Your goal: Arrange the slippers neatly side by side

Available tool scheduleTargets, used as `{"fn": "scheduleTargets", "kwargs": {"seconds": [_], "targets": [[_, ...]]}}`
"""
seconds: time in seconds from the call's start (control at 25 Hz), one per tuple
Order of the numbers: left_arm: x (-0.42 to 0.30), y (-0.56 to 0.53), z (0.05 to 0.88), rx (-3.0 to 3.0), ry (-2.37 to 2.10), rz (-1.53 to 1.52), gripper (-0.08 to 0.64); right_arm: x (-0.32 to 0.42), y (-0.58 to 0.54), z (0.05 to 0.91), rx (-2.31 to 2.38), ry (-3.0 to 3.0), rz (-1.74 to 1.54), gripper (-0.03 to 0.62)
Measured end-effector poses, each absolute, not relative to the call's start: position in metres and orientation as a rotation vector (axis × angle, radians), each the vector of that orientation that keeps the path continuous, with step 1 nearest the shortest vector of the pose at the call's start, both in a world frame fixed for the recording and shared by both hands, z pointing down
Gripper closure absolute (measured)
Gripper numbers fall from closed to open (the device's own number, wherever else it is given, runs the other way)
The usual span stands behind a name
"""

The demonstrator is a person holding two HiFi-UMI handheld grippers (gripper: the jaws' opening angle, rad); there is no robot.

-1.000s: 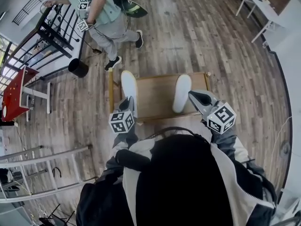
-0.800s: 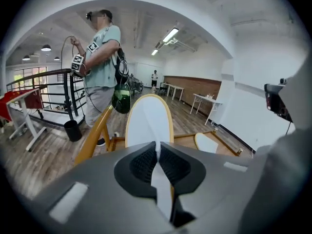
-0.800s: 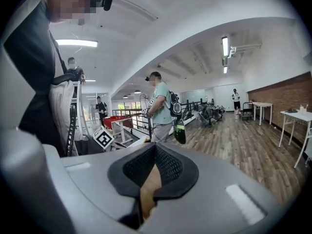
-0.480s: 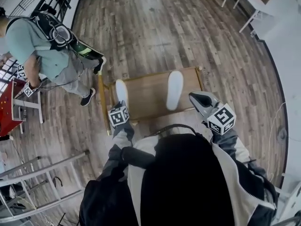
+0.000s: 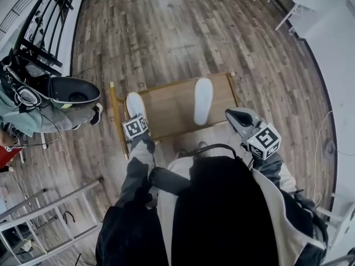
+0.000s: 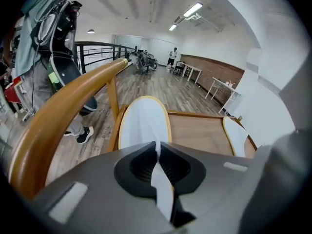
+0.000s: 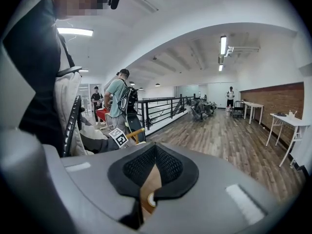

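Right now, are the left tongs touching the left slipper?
Touching. The left gripper view shows the left tongs shut on the white edge of the left slipper, which is pinched between the jaws.

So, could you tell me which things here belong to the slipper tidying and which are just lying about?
Job: left slipper, pinched in the left gripper; right slipper; wooden stand under both; right gripper, shut and empty.
Lying about: metal ladder, black railing, white table, bystander.
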State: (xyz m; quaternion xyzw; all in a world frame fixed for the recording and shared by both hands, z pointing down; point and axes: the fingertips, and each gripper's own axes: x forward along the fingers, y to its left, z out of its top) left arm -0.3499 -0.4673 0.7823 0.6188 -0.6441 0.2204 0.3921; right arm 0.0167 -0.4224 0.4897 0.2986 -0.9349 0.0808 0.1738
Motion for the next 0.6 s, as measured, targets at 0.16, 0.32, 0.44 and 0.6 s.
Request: {"fn": "scheduleTargets", "kwargs": {"seconds": [0.16,0.32,0.44,0.6], "targets": [[-0.347,-0.467,0.792,1.573,-1.600,0.623,0.529,0.017,-0.420,0.491,0.848,-2.642,0.234,0.589],[-0.345,-0.467,0.797,1.555,-1.583,0.637,0.500,0.011,-0.419,0.491,0.838,-2.642,0.239,0.589],[-0.342,-0.473,0.794,1.562,-1.582,0.671,0.401,0.005,-0.418,0.492,0.824,-2.644,0.241,0.589],[-0.342,-0.474,0.790,1.576,-1.577,0.696,0.377,-0.004,-0.416,0.492,0.806,-2.655,0.234,0.589]]}}
